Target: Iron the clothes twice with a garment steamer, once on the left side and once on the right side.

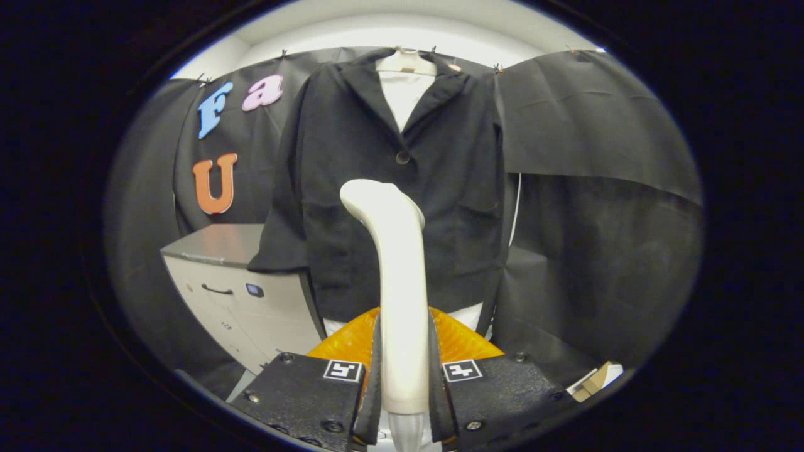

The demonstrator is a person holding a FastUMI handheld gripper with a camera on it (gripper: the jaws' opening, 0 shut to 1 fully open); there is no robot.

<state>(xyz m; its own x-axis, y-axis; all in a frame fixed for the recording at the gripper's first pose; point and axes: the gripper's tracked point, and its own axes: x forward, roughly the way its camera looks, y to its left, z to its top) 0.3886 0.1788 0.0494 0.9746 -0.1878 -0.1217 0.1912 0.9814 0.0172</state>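
Gripper [404,383] squeezed on both sides of a white steamer [396,263] handle, steamer standing tall with a bent top, black jacket [352,188] on a hanger just beyond it, white shirt [402,94] inside

- White plastic garment steamer handle [400,295]: lower end cut off between gripper [405,383] fingers clamped on it
- Black jacket [389,188]: hem middle hidden behind steamer
- Orange ribbed object [461,342]: mostly hidden, identity unclear

One steamer [402,276], one jacket [377,188], one cabinet [239,295].
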